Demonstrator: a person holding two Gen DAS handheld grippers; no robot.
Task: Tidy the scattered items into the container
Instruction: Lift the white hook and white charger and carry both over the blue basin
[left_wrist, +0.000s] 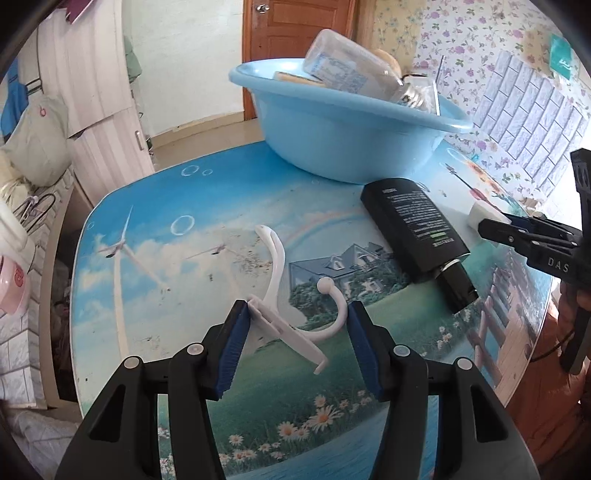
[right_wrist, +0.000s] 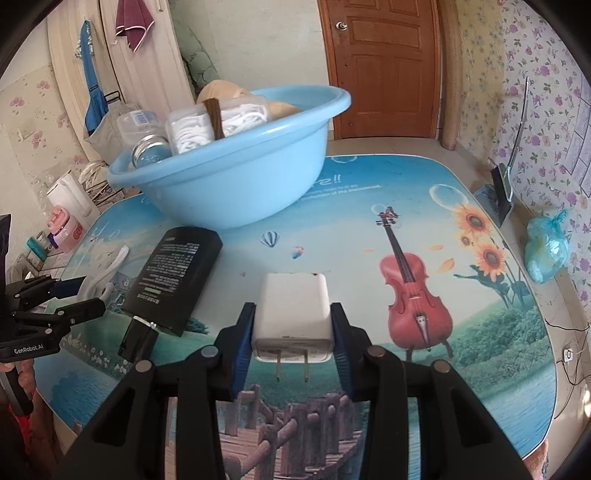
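A brown panelled wooden door (right_wrist: 384, 70) is standing closed in the far wall, beside a pale plastered wall (right_wrist: 251, 40). Floral wallpaper (right_wrist: 532, 85) is covering the right-hand wall, with a white brick-pattern panel (left_wrist: 532, 122) showing on it. Daylight is falling across the table (right_wrist: 480, 369) with its printed landscape top. A maroon cloth (right_wrist: 133, 20) is hanging at upper left.
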